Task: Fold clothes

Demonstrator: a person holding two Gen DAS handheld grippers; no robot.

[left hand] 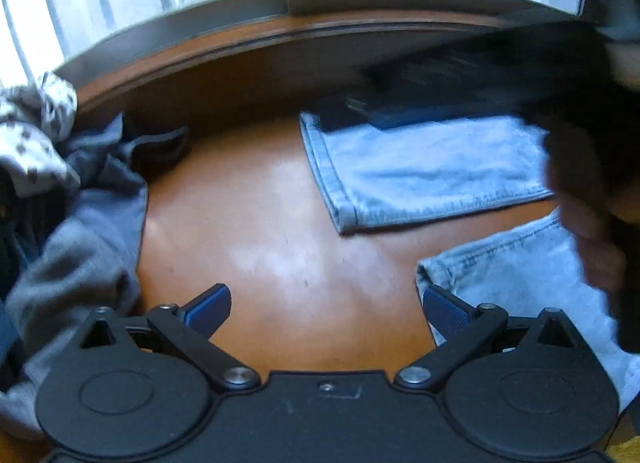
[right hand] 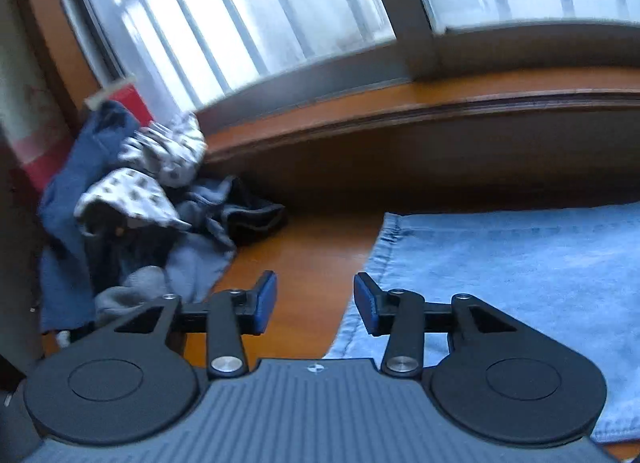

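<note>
The light-blue jeans (right hand: 520,271) lie flat on the wooden counter (left hand: 256,199), legs running crosswise, ahead and right of both pairs of fingers. The right gripper (right hand: 316,303), fingers spread and empty, has a hem edge at its right fingertip, nearer. The left gripper (left hand: 326,309) is spread wide, right fingertip over a leg's hem.

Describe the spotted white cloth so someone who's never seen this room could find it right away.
Follow the window to the left end of its wooden sill. There a heap of clothes lies on the wooden surface. The spotted cloth sits on top: white with small dark marks, while its neighbours are plain blue and grey.
</note>
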